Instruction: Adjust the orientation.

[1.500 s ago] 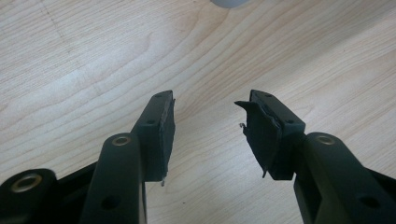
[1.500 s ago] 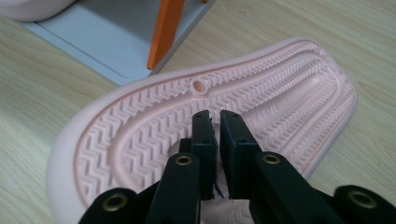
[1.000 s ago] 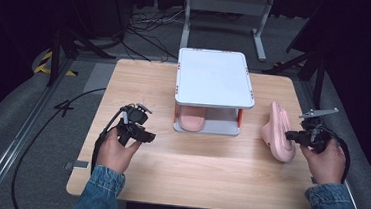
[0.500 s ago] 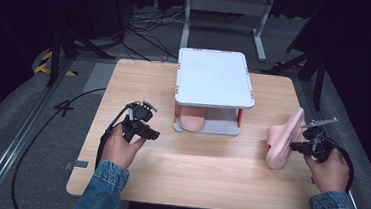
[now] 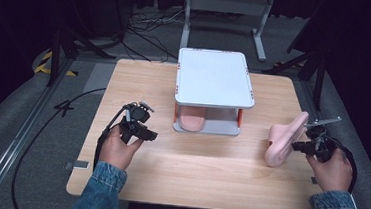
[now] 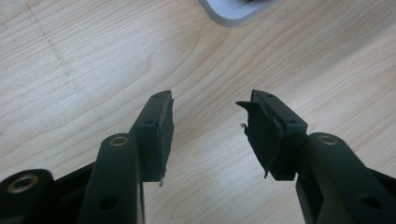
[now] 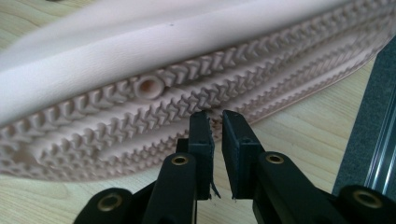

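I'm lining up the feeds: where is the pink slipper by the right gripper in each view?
High view: the pink slipper is tipped on its edge at the table's right, just left of the right gripper.
Right gripper view: its ridged sole spans the upper frame, right at the jaw tips.
Left gripper view: not in it.
Shared landmark: the light wooden table, also seen in the left gripper view and the right gripper view.

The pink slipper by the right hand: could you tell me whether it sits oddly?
Yes. The pink rubber slipper stands tipped on its edge on the light wooden table, its ridged sole facing the right hand-held gripper, whereas its mate lies flat on the lower shelf of the white two-tier rack.
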